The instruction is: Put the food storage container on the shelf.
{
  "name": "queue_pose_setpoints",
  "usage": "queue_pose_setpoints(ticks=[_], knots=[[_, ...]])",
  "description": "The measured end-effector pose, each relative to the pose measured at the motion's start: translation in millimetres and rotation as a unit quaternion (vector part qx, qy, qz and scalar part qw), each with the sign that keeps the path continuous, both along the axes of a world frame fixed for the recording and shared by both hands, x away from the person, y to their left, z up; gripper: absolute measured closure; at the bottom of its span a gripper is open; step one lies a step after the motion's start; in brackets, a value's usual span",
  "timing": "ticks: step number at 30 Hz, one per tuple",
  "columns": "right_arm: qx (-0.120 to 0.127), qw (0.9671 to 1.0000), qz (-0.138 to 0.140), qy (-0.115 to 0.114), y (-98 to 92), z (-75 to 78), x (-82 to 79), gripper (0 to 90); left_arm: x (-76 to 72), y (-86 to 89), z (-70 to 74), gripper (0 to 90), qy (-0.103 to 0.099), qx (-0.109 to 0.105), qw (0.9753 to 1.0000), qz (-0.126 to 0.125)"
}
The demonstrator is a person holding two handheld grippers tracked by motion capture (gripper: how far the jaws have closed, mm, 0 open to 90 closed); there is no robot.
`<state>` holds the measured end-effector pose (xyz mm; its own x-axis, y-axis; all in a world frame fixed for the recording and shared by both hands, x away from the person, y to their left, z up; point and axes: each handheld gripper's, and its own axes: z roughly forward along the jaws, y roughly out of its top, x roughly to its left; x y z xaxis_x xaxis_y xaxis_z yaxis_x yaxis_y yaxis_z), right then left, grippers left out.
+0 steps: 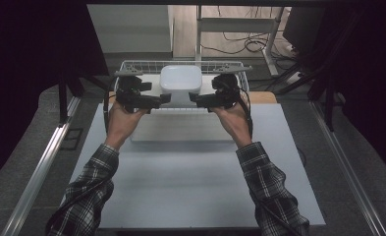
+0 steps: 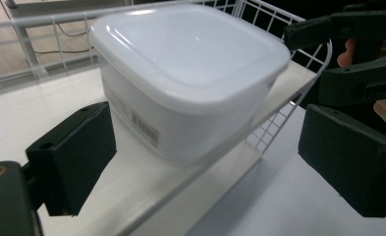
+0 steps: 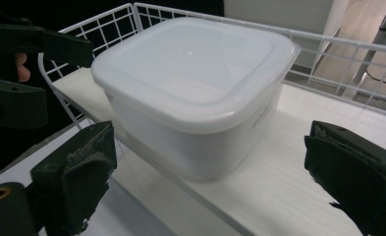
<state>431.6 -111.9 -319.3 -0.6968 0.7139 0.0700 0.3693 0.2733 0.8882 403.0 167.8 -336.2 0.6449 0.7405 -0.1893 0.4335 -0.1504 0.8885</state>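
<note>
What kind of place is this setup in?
Probably a lab or workshop recording station, not a home: a white work table flanked by dark curtains, loose cables on the floor behind, and a white lidded container staged in a wire basket.

A milky white lidded container [image 1: 180,81] sits in a white wire basket [image 1: 131,64]; the sleeves [image 1: 90,189] are black-and-white plaid.

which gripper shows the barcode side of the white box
The left gripper: its view faces the barcode label on the white box; the right gripper sees faint print.
</note>
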Motion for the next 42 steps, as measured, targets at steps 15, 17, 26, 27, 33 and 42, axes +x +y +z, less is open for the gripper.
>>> queue_pose_setpoints(ticks=[15,17,26,27,33,42], knots=[[-0.013,0.9996,0.026,-0.002,-8.2,-20.0,-13.8,2.2,-23.5,5.6,-24.1,4.0,-0.016,0.017,0.9997,-0.009],[-0.013,0.9996,0.026,-0.001,-8.6,-20.7,-14.5,2.2,-26.0,6.8,-25.6,3.9,-0.015,0.017,0.9997,-0.011],[-0.02,0.9988,0.043,-0.007,-9.0,-28.7,-25.0,2.3,-37.1,5.9,-37.0,2.8,-0.019,0.017,0.9993,-0.026],[-0.02,0.9988,0.043,-0.007,-9.0,-28.7,-25.0,2.3,-38.4,5.7,-38.5,2.8,-0.02,0.02,0.9992,-0.028],[-0.023,0.9984,0.052,-0.009,-9.7,-29.9,-33.3,2.3,-45.3,3.3,-46.4,2.0,-0.017,0.025,0.9988,-0.038],[-0.027,0.9978,0.06,-0.011,-10.8,-34.4,-41.2,2.3,-55.5,0.9,-51.1,1.9,-0.016,0.031,0.9984,-0.045]])
